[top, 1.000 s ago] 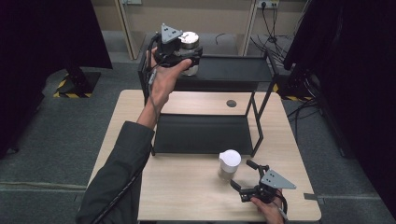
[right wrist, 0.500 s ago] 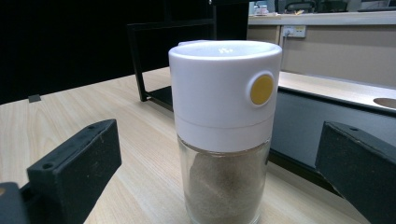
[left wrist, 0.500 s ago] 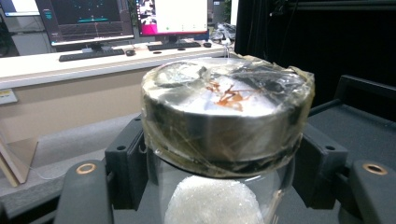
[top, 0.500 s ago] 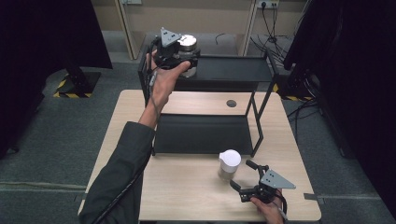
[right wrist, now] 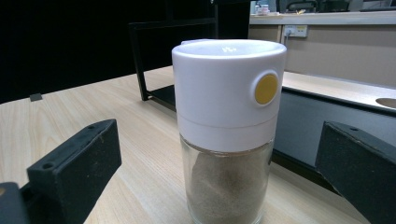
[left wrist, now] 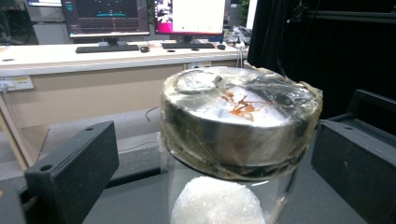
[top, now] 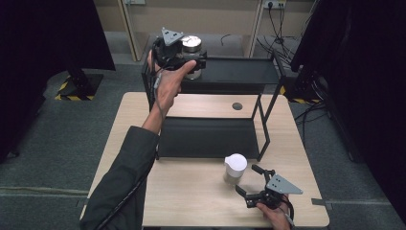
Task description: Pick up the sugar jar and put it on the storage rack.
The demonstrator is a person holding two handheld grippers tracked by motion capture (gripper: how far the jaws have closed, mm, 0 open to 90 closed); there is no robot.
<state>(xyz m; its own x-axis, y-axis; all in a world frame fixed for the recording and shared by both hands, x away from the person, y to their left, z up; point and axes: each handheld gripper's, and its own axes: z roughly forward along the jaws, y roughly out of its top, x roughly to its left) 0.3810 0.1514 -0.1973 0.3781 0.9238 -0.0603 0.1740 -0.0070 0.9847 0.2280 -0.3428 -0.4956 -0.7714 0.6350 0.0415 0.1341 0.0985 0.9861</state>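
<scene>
1. Your left gripper (top: 184, 57) is raised at the top shelf of the black rack (top: 261, 112). In the left gripper view its jaws stand wide on either side of the metal-lidded jar (left wrist: 238, 140), with a clear gap on both sides; nothing is held.
2. The metal-lidded jar stands on the left end of the top shelf. Its lid is wrapped in clear film and a white lump shows through the glass below.
3. Your right gripper (top: 256, 184) rests low at the near right of the table (top: 191, 201), jaws wide. They face the white-capped shaker (top: 235, 168), which stands upright on the table just in front of the rack and apart from both jaws.
4. Risk, left side: the jar sits near the shelf's end. Withdrawing or closing off-centre would likely let one jaw catch the lid first and push the jar toward the edge or tip it.
5. Risk, grip height: closing on the film-wrapped lid rather than the glass may let the jar slip, since the film looks loose.
6. Risk, right side: the shaker is tall and narrow. An advance with one jaw leading could knock it over against the rack's lower frame.
</scene>
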